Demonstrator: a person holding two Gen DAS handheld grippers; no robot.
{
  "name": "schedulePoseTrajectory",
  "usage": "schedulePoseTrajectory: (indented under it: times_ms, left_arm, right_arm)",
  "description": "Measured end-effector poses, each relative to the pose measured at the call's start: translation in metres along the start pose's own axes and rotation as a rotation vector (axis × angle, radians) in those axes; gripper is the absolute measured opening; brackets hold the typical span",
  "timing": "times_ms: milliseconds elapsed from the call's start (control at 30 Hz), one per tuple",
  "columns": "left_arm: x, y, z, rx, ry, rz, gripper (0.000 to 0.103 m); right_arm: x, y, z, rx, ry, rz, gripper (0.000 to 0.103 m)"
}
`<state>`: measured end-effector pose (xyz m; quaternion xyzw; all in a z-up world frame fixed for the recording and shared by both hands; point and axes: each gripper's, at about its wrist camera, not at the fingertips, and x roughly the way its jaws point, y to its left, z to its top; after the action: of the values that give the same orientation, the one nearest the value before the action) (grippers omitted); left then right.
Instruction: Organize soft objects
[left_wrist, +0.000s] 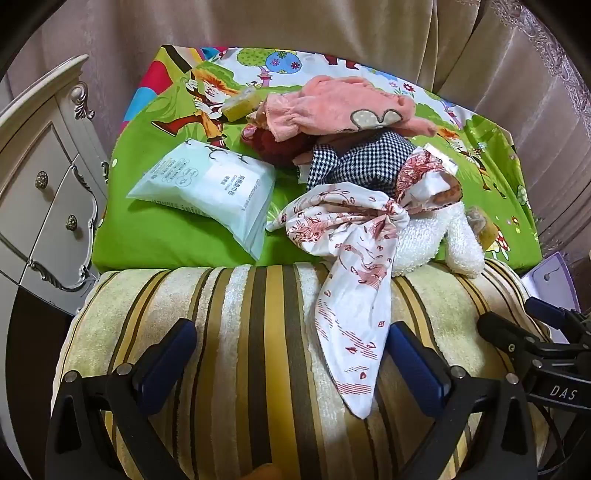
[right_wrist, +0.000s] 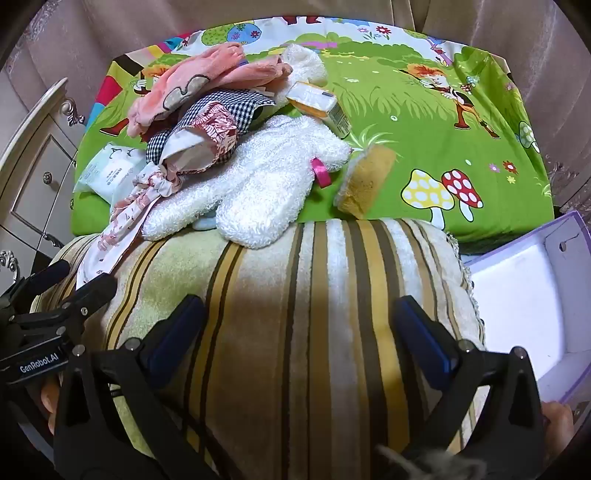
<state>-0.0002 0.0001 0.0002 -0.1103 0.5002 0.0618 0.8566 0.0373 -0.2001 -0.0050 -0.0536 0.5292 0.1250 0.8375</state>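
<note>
Left gripper (left_wrist: 291, 354): jaws spread wide, empty, over the striped yellow-and-brown plush cushion (left_wrist: 229, 332).
Right gripper (right_wrist: 301, 332): jaws parted, holding nothing, above the same cushion, beside the left one.
Soft pile: white terry mitt (right_wrist: 258, 184), pink fleece cloth (right_wrist: 192, 88), checked fabric (right_wrist: 229, 107) and red-printed white cloth (left_wrist: 351, 266) heaped at the green cartoon bedsheet's (right_wrist: 424, 110) near edge, spilling onto the cushion.
Yellow sponge (right_wrist: 365, 181): just beside the mitt.
Lilac box (right_wrist: 517, 295): off the cushion's right edge.
</note>
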Motion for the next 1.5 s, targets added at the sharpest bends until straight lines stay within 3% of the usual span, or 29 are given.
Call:
schedulePoseTrajectory:
  times_ms: [1500]
  left_arm:
    - [0.0015,-0.0006,0.0011,0.01,0.008,0.019,0.103]
  right_arm:
    - [0.0001,-0.0003,0.0001,0.004,-0.008,0.01,0.103]
